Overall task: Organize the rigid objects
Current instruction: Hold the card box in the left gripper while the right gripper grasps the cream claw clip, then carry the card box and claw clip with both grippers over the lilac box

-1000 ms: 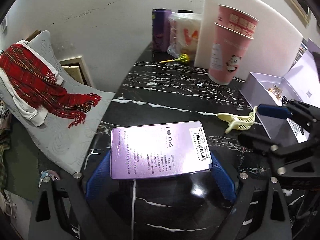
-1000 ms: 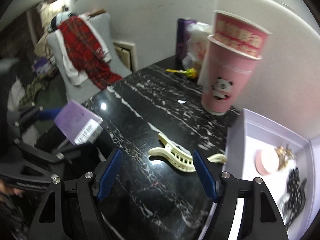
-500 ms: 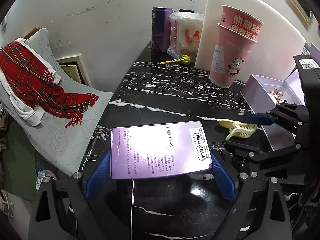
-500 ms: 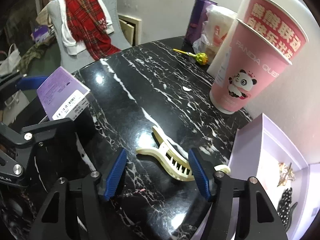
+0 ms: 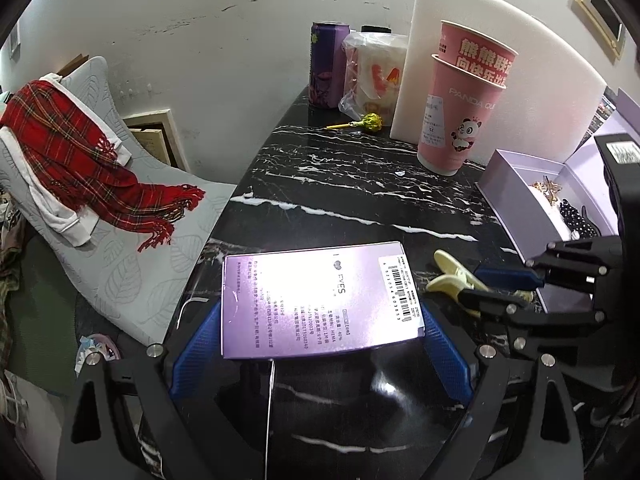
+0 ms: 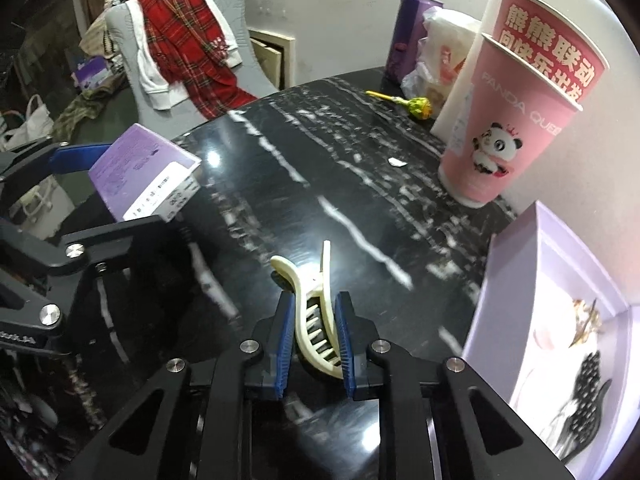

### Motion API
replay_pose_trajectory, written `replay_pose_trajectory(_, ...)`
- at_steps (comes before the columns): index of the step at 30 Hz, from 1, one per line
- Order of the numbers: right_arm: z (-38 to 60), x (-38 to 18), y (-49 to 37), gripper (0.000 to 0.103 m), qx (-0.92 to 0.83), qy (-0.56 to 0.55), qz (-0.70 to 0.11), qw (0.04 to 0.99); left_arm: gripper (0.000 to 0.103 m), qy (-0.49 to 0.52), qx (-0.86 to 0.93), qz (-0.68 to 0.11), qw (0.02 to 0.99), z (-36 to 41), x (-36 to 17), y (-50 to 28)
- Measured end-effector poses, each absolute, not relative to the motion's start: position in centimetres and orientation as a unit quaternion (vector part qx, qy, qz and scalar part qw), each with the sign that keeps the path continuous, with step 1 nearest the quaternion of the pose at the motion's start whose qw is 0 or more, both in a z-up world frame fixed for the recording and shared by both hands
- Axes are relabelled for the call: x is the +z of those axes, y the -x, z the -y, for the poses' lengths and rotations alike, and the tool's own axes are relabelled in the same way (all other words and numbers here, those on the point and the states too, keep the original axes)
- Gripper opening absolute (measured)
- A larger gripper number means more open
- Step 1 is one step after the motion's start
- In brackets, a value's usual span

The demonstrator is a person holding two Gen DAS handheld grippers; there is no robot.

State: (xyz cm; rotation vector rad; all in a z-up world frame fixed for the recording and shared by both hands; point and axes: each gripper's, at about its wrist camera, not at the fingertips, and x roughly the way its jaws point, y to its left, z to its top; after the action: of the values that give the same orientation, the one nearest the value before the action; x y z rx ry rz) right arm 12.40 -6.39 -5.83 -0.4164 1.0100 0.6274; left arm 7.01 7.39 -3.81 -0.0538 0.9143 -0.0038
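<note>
My left gripper (image 5: pixel 322 310) is shut on a flat purple box (image 5: pixel 312 300) with a barcode label, holding it by its two short sides above the near edge of the black marble table (image 5: pixel 340 184). The same purple box (image 6: pixel 144 168) shows at the left of the right wrist view. A cream hair clip (image 6: pixel 316 304) lies on the table with my right gripper (image 6: pixel 315 300) around it; its jaws are closing and both blue pads press on the clip's sides. In the left wrist view the hair clip (image 5: pixel 452 276) sticks out left of the right gripper (image 5: pixel 476 284).
An open lilac box (image 6: pixel 516 280) with hair accessories sits right of the clip. Stacked pink cups (image 5: pixel 460 112) stand before a white foam board (image 5: pixel 540 60). A lollipop (image 5: pixel 370 122), purple can (image 5: pixel 326 68) and plastic bag (image 5: pixel 372 68) are at the back. A chair with a red scarf (image 5: pixel 80 148) stands left.
The right gripper's jaws have closed from wide apart onto the hair clip, and the clip has swung end-on between them. The left gripper holds the purple box still.
</note>
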Motion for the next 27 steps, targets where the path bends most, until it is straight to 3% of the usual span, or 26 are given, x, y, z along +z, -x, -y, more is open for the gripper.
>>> replay_pose_trajectory(27,12.9,-6.1,-0.8,0.020,0.255,0.098,-0.481,0.833,0.095,0.017,-0.068,-0.454,0.888,-2.5,-4.5,1.4)
